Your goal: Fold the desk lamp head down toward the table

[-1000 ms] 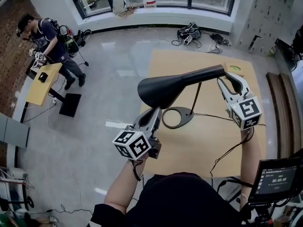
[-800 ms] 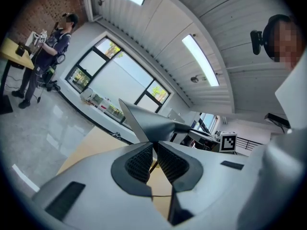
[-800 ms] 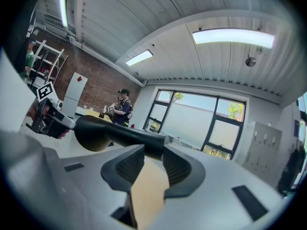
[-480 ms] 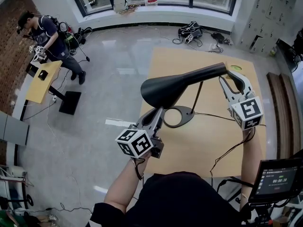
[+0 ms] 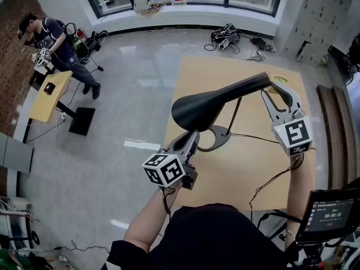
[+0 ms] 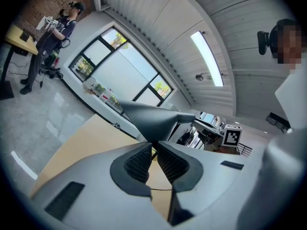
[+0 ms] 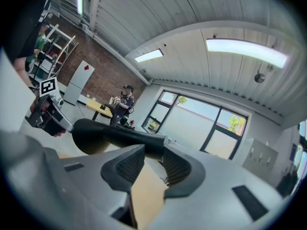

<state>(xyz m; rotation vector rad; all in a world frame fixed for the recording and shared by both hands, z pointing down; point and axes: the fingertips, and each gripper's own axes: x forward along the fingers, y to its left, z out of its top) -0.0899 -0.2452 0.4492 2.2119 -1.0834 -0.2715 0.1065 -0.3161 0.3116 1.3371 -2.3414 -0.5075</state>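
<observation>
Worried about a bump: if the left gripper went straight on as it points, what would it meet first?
The lamp head; the left gripper seems shut on its rim, so nothing lies between them.

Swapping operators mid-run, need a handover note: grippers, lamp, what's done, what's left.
Grippers: the left gripper is shut on the lamp head, pinching its lower rim at the jaw tips. The right gripper is shut on the lamp neck, at its far end above the stem.
Lamp: the ring base sits on the wooden table, with the head raised well above it.
Done: both grips set.
Left: the head is not yet folded. Press it down toward the table, probably while steadying the neck.
</observation>
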